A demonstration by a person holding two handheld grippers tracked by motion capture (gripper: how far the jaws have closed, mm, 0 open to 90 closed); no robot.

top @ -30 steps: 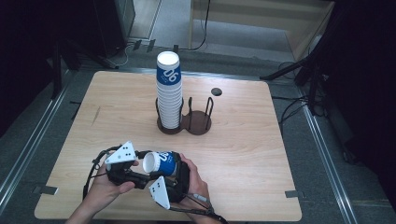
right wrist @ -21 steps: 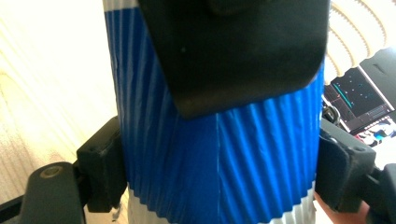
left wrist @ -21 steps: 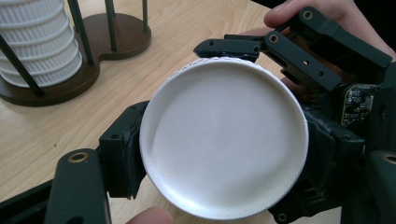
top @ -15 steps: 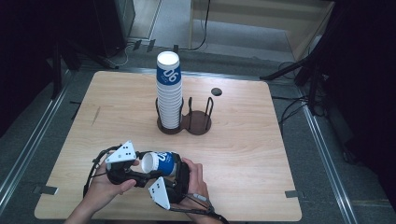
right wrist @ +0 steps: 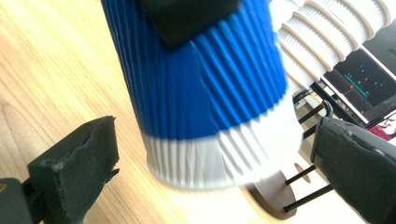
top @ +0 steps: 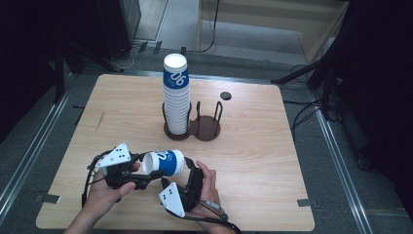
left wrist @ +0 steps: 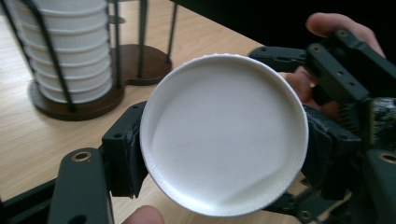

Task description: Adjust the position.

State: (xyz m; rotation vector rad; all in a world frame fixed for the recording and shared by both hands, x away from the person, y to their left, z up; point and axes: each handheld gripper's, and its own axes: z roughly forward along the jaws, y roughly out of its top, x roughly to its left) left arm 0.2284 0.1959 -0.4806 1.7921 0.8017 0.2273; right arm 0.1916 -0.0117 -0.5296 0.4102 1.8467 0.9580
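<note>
Blue ribbed cup (top: pixel 163 163) lies sideways above the table's near edge (top: pixel 146 225), clamped at its rim by my left gripper (left wrist: pixel 224 149). My right gripper (right wrist: pixel 219 158) has jaws apart either side of the cup's base, not touching. The stack (top: pixel 176 95) in the rack (top: pixel 207 127) stands well apart, with bare wood (top: pixel 253 161) to my right

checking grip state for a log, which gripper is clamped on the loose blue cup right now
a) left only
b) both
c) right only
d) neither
a: in the left gripper view the left gripper has its jaws pressed on the cup, while in the right gripper view the right gripper stands open with gaps either side.
</note>
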